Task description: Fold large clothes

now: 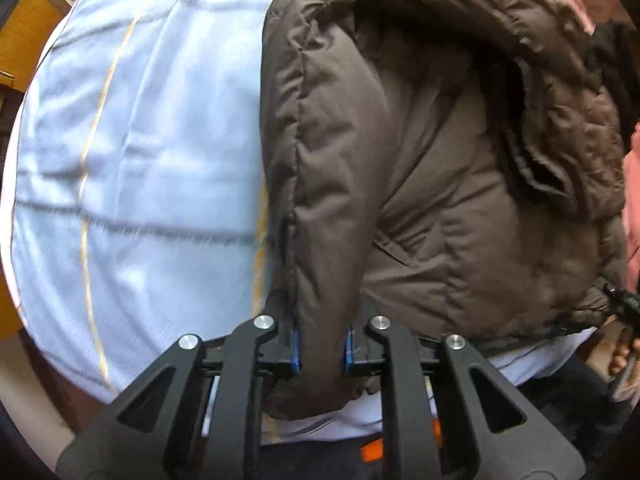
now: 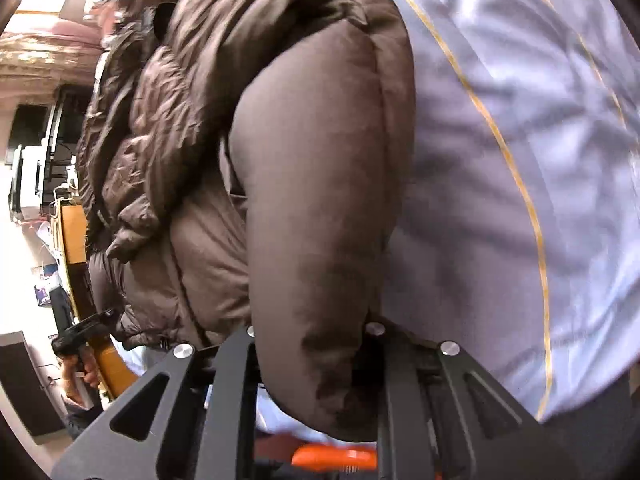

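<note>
Left wrist view: left gripper [image 1: 322, 350] clamped brown jacket [image 1: 440, 184] sleeve; right gripper [image 2: 312, 360] likewise. Jacket lay unfolded on bed [image 1: 140, 140]; folding barely begun.

Matte black left gripper [image 1: 322, 350] and right gripper [image 2: 316, 364], silver round screws, blue finger pads [image 1: 295, 350], orange accents.

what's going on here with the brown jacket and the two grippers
A person is folding a brown puffer jacket that lies on a pale blue checked sheet. The left gripper is shut on one sleeve end, and the right gripper is shut on the other padded sleeve. No fold is made yet.
</note>
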A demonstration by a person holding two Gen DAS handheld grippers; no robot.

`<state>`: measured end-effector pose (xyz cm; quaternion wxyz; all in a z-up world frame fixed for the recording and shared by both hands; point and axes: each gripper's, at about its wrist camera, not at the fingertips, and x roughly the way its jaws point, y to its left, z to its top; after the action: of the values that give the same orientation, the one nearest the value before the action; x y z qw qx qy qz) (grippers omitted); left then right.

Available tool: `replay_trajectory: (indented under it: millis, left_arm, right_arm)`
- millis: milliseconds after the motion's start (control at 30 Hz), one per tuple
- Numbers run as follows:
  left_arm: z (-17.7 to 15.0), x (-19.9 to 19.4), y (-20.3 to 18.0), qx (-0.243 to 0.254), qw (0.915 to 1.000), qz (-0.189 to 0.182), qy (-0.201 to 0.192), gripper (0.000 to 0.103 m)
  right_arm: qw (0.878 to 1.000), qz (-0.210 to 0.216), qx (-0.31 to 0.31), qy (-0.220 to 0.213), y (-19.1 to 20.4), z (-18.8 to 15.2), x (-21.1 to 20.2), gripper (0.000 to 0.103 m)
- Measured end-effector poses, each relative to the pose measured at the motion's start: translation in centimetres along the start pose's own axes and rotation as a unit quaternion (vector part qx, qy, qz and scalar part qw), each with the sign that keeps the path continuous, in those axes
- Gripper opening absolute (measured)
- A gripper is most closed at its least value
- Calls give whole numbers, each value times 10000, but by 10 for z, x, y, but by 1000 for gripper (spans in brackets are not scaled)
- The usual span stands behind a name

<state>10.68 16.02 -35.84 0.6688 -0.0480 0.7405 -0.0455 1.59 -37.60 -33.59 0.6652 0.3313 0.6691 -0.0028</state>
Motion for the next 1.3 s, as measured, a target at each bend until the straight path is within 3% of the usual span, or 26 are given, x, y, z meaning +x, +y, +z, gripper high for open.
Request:
replay_trajectory:
  millis: [33,67,100,133,167,200,233,300,333,400,433,533,567,633,667,733,800,867,900,933,967,1033,1100,1133,1200,1300]
  left_arm:
    - [-1,4,5,-56,9999,99,56,24]
    - [1,5,9,-119,9998,139,46,34]
    - [4,0,16,-300,9994,185,13,41]
    - [7,-9,22,-495,9984,253,-75,54]
    - [10,-22,30,-708,9965,353,-250,65]
    - [12,-46,39,-966,9917,491,-686,69]
    - [13,-64,44,-1131,9859,644,-1053,70]
    - [16,-102,42,-1263,9669,998,-1980,69]
    - [19,-116,33,-1143,9602,1001,-2345,67]
    - [28,-133,2,-623,9551,694,-2813,56]
    - [31,-133,-19,-365,9557,477,-2881,45]
    - [58,-125,-79,454,9562,47,-2890,18]
    - [57,-116,-112,717,9531,26,-2941,16]
    - [67,-92,-156,1126,9490,194,-2939,16]
    - [75,-77,-169,1196,9517,320,-2810,16]
    - [102,-38,-183,1023,9699,401,-2172,16]
    - [121,-1,-178,690,9854,429,-1496,16]
    - [126,-2,-174,588,9878,330,-1403,15]
    - [126,-16,-177,613,9874,302,-1429,16]
    - [122,-32,-176,559,9860,236,-1552,26]
    - [113,-55,-176,432,9844,40,-1706,57]
    - [100,-80,-173,272,9819,-465,-1816,81]
    - [89,-97,-171,201,9788,-880,-1839,81]
    - [87,-100,-171,187,9777,-876,-1899,81]
    - [85,-97,-173,203,9787,-585,-1959,81]
    - [80,-75,-163,198,9840,-411,-1720,80]
  right_arm:
    - [9997,-159,64,151,-4,0,10,24]
    - [9988,-426,15,258,-5,0,20,43]
    - [9972,-662,-59,343,-5,1,29,53]
    - [9954,-900,-42,319,-5,5,32,66]
    - [9949,-996,39,175,-5,11,26,71]
    - [9938,-1086,167,-149,-4,19,11,73]
    - [9913,-1201,262,-465,-3,21,-3,73]
    - [9711,-1643,386,-1686,8,27,-50,74]
    - [9609,-1630,208,-2230,24,29,-68,73]
    - [9522,-1349,-429,-2706,63,35,-81,71]
    - [9495,-1226,-741,-2791,79,38,-83,68]
    - [9334,-1238,-1747,-2881,130,46,-63,58]
    - [9306,-1325,-1950,-2801,143,51,-47,55]
    - [9361,-1402,-2020,-2517,151,59,-6,53]
    - [9395,-1513,-1983,-2346,156,68,17,53]
    - [9470,-1868,-1821,-1873,153,85,63,54]
    - [9467,-1956,-1838,-1781,151,90,75,54]
    - [9515,-1886,-1788,-1648,161,97,56,55]
    - [9553,-1643,-1680,-1794,166,100,38,58]
    - [9566,-1319,-1551,-2085,174,106,14,74]
    - [9539,-1099,-1477,-2371,183,114,-7,92]
    - [9425,-865,-1471,-2872,208,139,-37,102]
    - [9258,-876,-1720,-3249,249,187,-55,102]
    - [9147,-970,-1909,-3428,278,221,-59,102]
    - [9009,-1298,-2019,-3616,322,275,-56,102]
    - [8918,-2090,-2235,-3333,383,353,-21,102]
